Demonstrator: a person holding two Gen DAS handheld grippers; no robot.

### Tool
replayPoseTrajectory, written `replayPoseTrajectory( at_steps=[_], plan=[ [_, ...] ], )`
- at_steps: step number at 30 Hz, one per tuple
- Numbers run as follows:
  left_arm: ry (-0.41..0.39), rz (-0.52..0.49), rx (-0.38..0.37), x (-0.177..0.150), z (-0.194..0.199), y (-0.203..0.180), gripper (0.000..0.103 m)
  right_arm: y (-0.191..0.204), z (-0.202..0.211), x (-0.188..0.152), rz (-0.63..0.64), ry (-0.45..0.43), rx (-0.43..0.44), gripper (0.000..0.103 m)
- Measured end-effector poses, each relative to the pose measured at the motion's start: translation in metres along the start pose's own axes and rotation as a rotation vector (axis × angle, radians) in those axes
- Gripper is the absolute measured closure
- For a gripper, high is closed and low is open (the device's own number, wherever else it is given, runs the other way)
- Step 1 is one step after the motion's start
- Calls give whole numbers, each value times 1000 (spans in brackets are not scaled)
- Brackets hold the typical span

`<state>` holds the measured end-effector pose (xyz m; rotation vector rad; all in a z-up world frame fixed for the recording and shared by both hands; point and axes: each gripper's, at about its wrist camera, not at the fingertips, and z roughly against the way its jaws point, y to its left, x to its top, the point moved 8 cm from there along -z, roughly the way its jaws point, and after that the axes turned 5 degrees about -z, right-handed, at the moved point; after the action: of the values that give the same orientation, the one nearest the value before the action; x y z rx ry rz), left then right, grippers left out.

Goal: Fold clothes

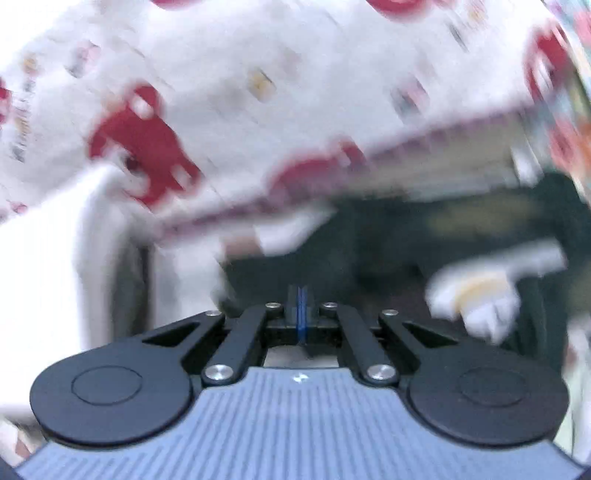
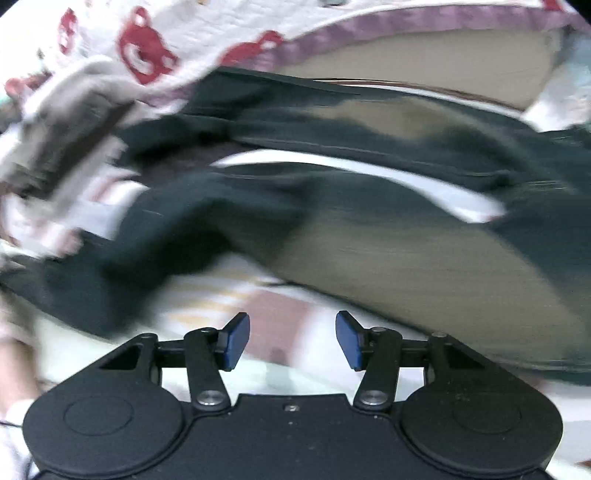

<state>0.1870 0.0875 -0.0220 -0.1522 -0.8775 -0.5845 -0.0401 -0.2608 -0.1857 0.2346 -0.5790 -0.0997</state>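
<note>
Dark green garment (image 2: 369, 192), seemingly rumpled soft cloth; right tool (image 2: 292, 340) released, left tool (image 1: 302, 314) clenched empty.

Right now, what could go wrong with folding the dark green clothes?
The right gripper is open with nothing between its pads, so the dark green garment lies loose and rumpled and may fold crooked. The left gripper is shut and looks empty. The white blanket with red bears lies close and might get grabbed too.

Dark green garment (image 2: 369, 206) is soft matt cloth; the quilt (image 2: 207, 33) looks textured (red prints).
</note>
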Motion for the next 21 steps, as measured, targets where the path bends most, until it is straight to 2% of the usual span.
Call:
replayPoseTrajectory(
  at_steps=[1,2,4,7,9,10,11,13,14,15,17,18,20,21],
  plan=[
    [21,50,-32,2,-3,4,102,-8,4,1,-4,-4,-18,46],
    [51,96,-57,-2,-6,5,101,-15,8,1,-10,-9,-30,46],
    [168,141,-136,-25,-18,-5,99,-20,15,1,-38,-27,9,46],
    [332,151,-205,-72,-34,-26,97,-14,11,4,-71,-34,58,46],
    [427,153,-233,-103,-40,-35,90,-6,6,8,-84,-38,87,46],
    [474,154,-247,-118,-43,-40,84,1,4,10,-84,-46,104,46],
    [505,140,-233,-129,-46,-40,80,8,2,12,-84,-53,125,46],
    [537,108,-205,-147,-52,-40,55,23,0,19,-95,-62,198,49],
    [539,93,-198,-153,-54,-40,50,31,-1,23,-107,-66,238,50],
    [549,103,-216,-159,-58,-41,46,39,-2,27,-126,-63,284,54],
    [575,143,-260,-170,-65,-45,45,56,-4,37,-162,-57,372,55],
    [589,154,-272,-176,-70,-47,40,65,-6,41,-169,-48,400,55],
    [592,83,-222,-181,-82,-49,38,81,-8,45,-158,-31,427,54],
    [580,60,-218,-181,-84,-52,35,88,-8,46,-149,-22,436,53]
  ],
)
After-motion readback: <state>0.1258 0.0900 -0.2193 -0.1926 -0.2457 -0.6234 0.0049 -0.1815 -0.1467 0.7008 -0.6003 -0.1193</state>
